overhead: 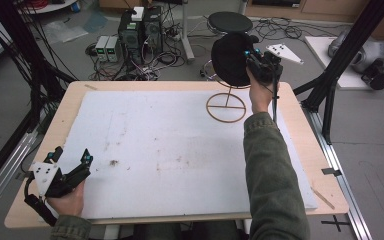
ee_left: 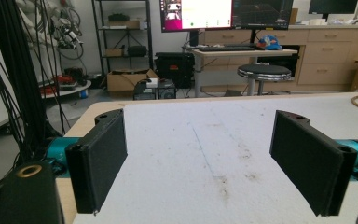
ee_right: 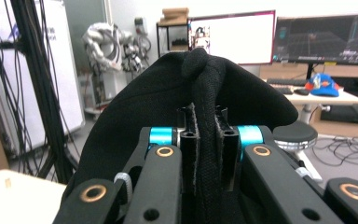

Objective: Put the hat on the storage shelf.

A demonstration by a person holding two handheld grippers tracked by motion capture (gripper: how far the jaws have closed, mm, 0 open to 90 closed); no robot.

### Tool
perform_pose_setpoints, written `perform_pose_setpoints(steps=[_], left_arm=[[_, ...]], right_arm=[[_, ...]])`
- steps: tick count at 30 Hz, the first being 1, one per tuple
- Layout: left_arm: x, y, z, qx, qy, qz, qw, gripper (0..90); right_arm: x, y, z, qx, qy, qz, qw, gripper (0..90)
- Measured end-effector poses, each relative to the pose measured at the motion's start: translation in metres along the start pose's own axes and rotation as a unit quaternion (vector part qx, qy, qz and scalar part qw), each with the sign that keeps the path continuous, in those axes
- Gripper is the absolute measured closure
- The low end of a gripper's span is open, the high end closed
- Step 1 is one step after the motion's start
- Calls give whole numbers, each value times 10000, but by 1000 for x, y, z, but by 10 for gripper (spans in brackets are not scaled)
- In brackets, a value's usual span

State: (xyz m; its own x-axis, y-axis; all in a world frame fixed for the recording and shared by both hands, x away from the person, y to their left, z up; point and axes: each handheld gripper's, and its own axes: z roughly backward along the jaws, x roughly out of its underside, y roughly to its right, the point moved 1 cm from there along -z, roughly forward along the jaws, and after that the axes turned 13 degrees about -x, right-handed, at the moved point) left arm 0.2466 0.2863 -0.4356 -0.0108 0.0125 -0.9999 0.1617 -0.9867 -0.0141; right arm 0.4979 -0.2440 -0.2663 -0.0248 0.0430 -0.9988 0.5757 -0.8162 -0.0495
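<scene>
Right gripper point(overhead: 252, 59): raised above the far right part of the table, held up by the person's right hand point(overhead: 260, 92); its jaws are clenched on a fold of the black hat point(overhead: 231, 59)
Right gripper close up point(ee_right: 209, 140): in the right gripper view the two black jaws press from both sides on a thick ridge of the black hat point(ee_right: 186, 98), which bulges up and away beyond them
Black hat: hangs in the air off the jaws, to their left in the high view, above and just beyond the wooden stand point(overhead: 226, 107); whether it touches the stand's upright post cannot be told
Wooden stand: a ring base with crossbars on the far right of the white mat point(overhead: 180, 150), a thin post rising from its middle
Left gripper point(overhead: 72, 162): rests low at the near left corner of the table point(overhead: 300, 107), in the person's left hand point(overhead: 67, 200); jaws spread wide with nothing between them
Left gripper close up point(ee_left: 209, 163): the left gripper view shows bare, stained white mat point(ee_left: 205, 140) between the two parted pads
Surroundings: a black round stool point(overhead: 230, 21) and computer boxes point(overhead: 140, 30) on the floor beyond the far edge
</scene>
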Motion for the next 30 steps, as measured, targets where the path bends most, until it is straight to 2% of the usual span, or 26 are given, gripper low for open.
perform_pose_setpoints(steps=[4,8,14,17,23,30], left_arm=[[0,0,0,10,-5,-6,10000,189],[1,-1,-1,-12,10,7,10000,188],[1,-2,-4,-13,-32,66,10000,188],[1,0,-4,15,-8,47,10000,189],[1,2,-5,38,-6,76,10000,189],[1,0,-4,10,12,111,9999,189]], right_arm=[[3,4,-1,-104,-57,-104,9999,820],[6,7,-3,-18,-183,-199,9996,817],[6,2,-4,-179,-282,-109,9994,795],[7,1,-6,-188,-312,-91,9993,785],[9,-3,-10,-127,-415,-11,9991,786],[9,-4,-10,27,-409,-111,9991,730]])
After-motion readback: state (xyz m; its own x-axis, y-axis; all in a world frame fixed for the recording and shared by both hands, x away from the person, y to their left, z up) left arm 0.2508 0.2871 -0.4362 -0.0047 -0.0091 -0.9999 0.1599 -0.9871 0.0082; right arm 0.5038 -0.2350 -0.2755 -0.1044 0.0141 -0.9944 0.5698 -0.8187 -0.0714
